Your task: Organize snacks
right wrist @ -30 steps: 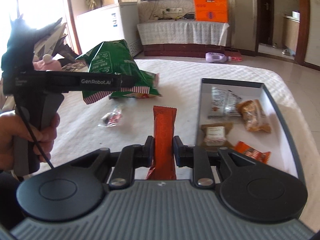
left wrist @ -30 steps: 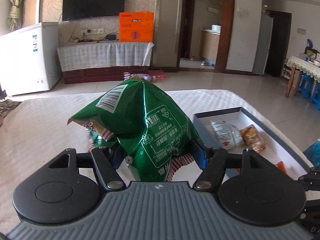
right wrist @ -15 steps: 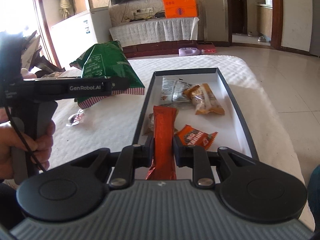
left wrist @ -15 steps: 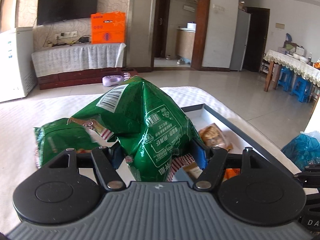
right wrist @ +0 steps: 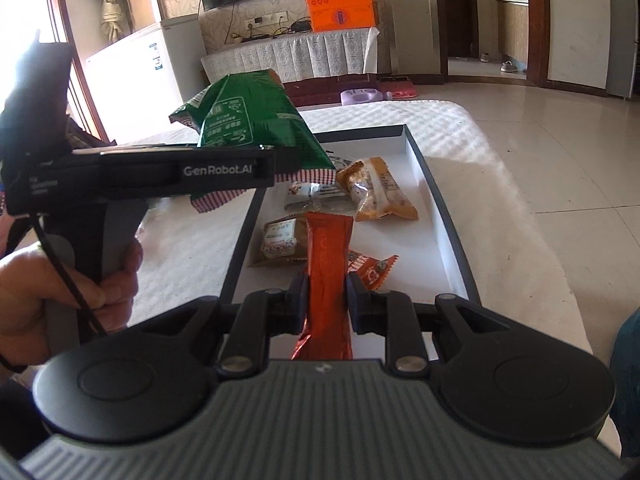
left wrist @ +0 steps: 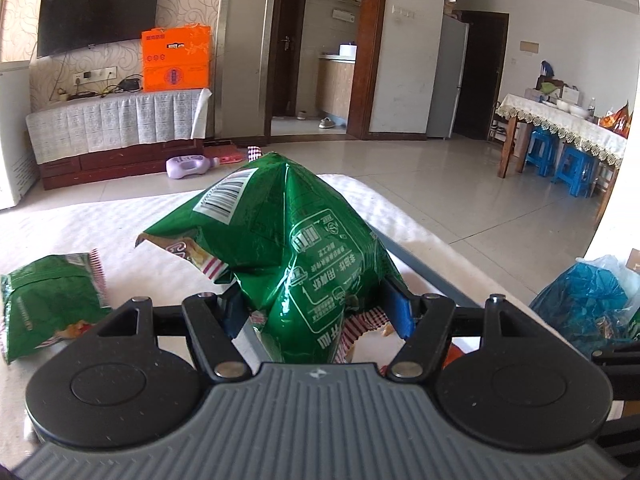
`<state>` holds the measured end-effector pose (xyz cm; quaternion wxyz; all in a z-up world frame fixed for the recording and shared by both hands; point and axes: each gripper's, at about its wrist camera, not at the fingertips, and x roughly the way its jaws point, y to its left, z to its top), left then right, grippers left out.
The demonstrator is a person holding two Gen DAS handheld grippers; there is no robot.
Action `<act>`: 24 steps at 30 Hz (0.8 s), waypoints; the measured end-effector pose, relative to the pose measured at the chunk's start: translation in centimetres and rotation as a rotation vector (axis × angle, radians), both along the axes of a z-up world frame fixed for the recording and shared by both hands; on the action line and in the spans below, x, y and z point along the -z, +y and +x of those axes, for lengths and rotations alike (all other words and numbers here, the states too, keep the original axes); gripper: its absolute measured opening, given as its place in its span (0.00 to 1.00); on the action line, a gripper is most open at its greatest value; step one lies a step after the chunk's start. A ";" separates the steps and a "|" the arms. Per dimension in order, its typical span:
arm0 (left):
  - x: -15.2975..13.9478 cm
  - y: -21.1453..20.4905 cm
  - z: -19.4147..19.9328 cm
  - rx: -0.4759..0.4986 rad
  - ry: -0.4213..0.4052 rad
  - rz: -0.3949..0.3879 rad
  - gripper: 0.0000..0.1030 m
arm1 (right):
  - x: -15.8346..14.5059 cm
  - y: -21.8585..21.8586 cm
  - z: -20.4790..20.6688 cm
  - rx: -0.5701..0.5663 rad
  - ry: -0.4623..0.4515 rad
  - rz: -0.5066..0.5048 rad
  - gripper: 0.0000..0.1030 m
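Note:
My left gripper (left wrist: 316,312) is shut on a puffy green snack bag (left wrist: 292,248), held in the air over the left edge of the box. The right wrist view shows that same green bag (right wrist: 248,128) and the left gripper (right wrist: 224,170) from the side, with a hand (right wrist: 60,288) on its handle. My right gripper (right wrist: 326,300) is shut on a slim orange-red snack bar (right wrist: 328,256), held above the near end of the white box with dark rim (right wrist: 440,208). Several wrapped snacks lie inside, among them a tan packet (right wrist: 376,196) and a brown packet (right wrist: 280,240).
A second green snack bag (left wrist: 48,300) lies on the white quilted table cover (left wrist: 100,224) at the left. A blue plastic bag (left wrist: 588,300) sits beyond the table's right edge. Tiled floor, a TV cabinet and a dining table with blue stools lie farther off.
The left gripper has carried the green bag rightwards, over the box's left edge. The right gripper with the orange-red bar has swung from beside the box to over its near end.

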<state>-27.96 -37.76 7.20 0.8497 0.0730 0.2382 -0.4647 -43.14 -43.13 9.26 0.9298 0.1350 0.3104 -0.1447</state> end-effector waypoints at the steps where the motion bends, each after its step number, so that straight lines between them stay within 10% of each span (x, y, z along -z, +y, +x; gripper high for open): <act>1: 0.0 -0.2 0.0 0.006 0.001 -0.003 0.70 | 0.0 -0.1 -0.1 0.002 -0.002 0.001 0.23; 24: 3.1 -7.6 4.3 0.047 0.079 0.049 0.72 | 0.4 -0.3 0.1 0.011 0.040 -0.008 0.23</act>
